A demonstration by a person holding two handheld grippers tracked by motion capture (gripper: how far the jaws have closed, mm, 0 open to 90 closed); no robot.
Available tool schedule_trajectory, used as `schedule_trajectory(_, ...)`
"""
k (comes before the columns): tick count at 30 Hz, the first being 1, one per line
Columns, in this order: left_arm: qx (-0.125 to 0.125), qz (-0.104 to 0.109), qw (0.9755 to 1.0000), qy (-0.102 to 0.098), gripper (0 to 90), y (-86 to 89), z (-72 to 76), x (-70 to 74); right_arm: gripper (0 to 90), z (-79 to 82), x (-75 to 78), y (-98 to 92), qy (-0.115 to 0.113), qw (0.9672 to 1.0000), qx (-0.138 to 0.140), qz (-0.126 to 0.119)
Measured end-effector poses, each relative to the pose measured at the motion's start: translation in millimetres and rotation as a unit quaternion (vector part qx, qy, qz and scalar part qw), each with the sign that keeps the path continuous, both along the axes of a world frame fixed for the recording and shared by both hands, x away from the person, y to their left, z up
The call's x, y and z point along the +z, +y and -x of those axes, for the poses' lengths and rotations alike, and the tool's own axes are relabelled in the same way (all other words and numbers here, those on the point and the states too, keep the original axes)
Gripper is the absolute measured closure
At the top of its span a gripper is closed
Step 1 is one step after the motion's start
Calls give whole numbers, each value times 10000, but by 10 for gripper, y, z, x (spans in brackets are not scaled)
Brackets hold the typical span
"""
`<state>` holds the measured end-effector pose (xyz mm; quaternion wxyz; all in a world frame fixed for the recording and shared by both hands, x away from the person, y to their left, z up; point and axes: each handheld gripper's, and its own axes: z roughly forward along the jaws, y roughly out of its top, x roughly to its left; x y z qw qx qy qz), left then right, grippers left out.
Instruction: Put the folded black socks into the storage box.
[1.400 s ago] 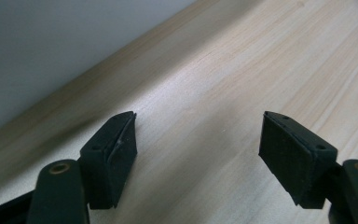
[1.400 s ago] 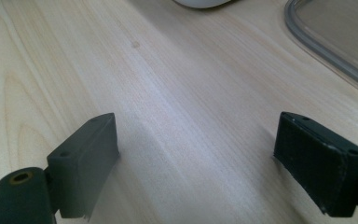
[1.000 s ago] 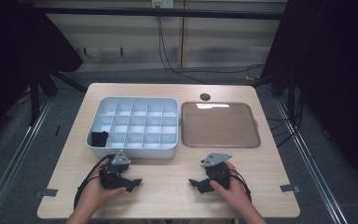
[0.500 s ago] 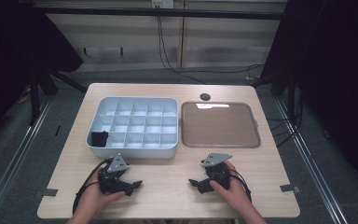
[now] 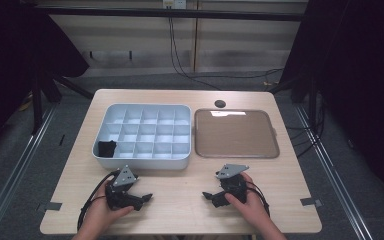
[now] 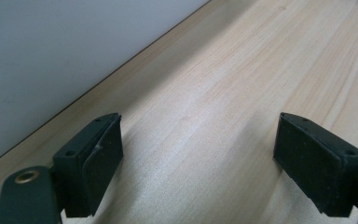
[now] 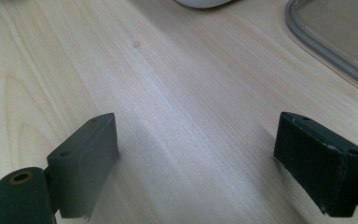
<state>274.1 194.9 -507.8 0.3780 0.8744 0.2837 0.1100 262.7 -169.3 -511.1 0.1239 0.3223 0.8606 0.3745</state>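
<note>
Your left gripper (image 5: 142, 197) rests low over the near left part of the table (image 5: 180, 200), just in front of the compartment box (image 5: 145, 162). Its jaws have just been opening and stand wide apart with only bare wood between them. In the left gripper view, the box's pale wall (image 6: 51, 56) is cut off by the frame, so its compartments are hidden there.

Your right gripper (image 5: 209, 196) sits on the near right part of the table, its jaws equally wide and holding nothing. In its own view, the tray (image 7: 335, 42) shows as a clipped corner.

A dark item (image 5: 106, 148) lies in the box's near left compartment; what it is cannot be made out.
</note>
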Motion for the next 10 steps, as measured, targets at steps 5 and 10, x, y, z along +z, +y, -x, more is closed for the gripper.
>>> schedule_trajectory(5,5,5,10000,-1,152,-1,0,-1,129,1,1,0,5,10000,-4,0)
schedule_trajectory(10,9,10,10000,-1,152,-2,0,-2,129,0,0,0,1,10000,1,0)
